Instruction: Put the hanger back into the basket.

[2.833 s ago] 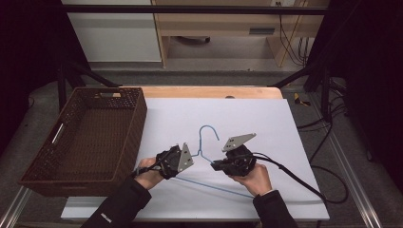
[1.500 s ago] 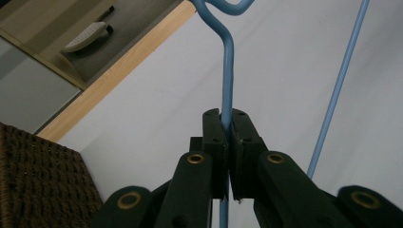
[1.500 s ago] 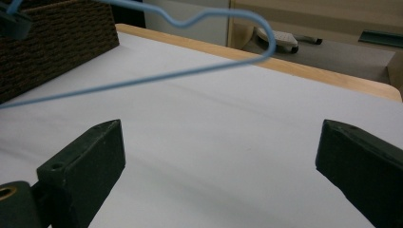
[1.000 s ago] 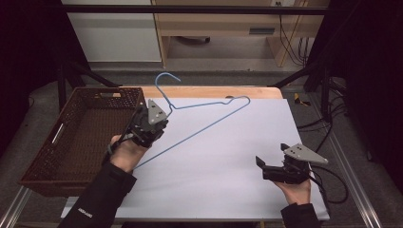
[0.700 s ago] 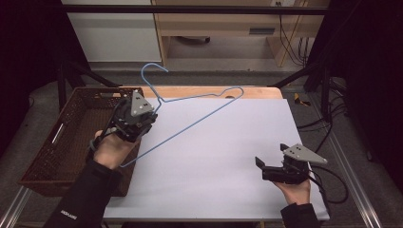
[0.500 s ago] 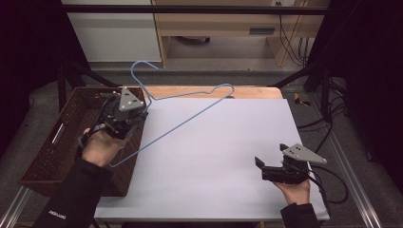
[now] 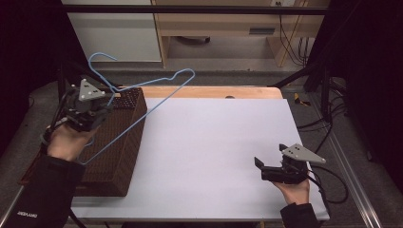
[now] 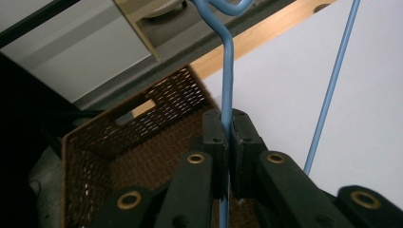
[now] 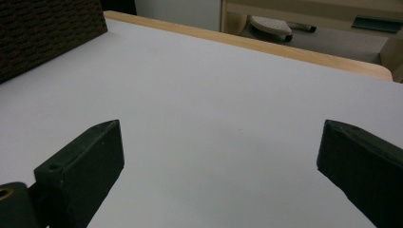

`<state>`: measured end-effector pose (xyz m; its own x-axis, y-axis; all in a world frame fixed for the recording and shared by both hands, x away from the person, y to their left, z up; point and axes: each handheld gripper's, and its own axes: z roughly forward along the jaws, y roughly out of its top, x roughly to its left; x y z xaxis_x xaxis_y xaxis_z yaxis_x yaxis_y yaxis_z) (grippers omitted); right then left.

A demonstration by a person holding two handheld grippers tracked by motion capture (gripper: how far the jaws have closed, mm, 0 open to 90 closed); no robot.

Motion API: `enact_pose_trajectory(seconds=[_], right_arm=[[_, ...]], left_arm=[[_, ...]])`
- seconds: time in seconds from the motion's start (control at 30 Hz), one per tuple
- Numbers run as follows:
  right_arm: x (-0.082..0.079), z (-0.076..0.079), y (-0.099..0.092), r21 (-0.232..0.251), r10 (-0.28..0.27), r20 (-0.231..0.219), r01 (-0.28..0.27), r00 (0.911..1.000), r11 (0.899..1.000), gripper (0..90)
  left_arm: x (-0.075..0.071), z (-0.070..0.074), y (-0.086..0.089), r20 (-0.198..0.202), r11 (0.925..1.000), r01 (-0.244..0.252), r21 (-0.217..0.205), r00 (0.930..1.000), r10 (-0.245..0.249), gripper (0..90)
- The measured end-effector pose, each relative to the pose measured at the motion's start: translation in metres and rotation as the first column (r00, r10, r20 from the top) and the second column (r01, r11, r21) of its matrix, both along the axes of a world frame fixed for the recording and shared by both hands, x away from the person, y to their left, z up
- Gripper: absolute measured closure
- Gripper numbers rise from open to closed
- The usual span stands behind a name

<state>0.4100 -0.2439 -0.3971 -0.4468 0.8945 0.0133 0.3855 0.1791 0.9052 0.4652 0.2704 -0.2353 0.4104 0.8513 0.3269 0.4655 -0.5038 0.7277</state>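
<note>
The basket point(image 7: 119, 142) sits at the table's point(image 7: 214, 142) left edge, hanger point(image 7: 142, 102) above it.

I see a white table point(image 7: 214, 142) with a wooden far edge point(image 7: 209, 91). Behind it stand a pale cabinet point(image 7: 114, 33) and a wooden shelf unit point(image 7: 223, 28); black cables point(image 7: 290, 42) hang at right.

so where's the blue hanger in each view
High view: the blue wire hanger is upper left, held up over the wicker basket by the left gripper.
Left gripper view: its wire runs up the middle, pinched between the shut jaws.
Right gripper view: not in it.
Shared landmark: the basket, at lower left in the left gripper view and top left in the right gripper view.
</note>
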Motion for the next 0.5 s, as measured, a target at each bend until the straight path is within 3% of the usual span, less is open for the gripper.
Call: enact_pose_trajectory(seconds=[0.2,0.5], right_arm=[[0.001,-0.001,0.001,-0.01,0.004,-0.005,-0.004,1.0,1.0,2.2],[0.001,-0.001,0.001,-0.005,0.002,-0.005,-0.002,1.0,1.0,2.2]], left_arm=[[0.0,-0.003,0.028,0.008,0.9979,-0.064,0.008,0.9979,0.064,86.5],[0.006,-0.014,0.064,0.017,0.9885,-0.148,0.03,0.9889,0.147,86.5]])
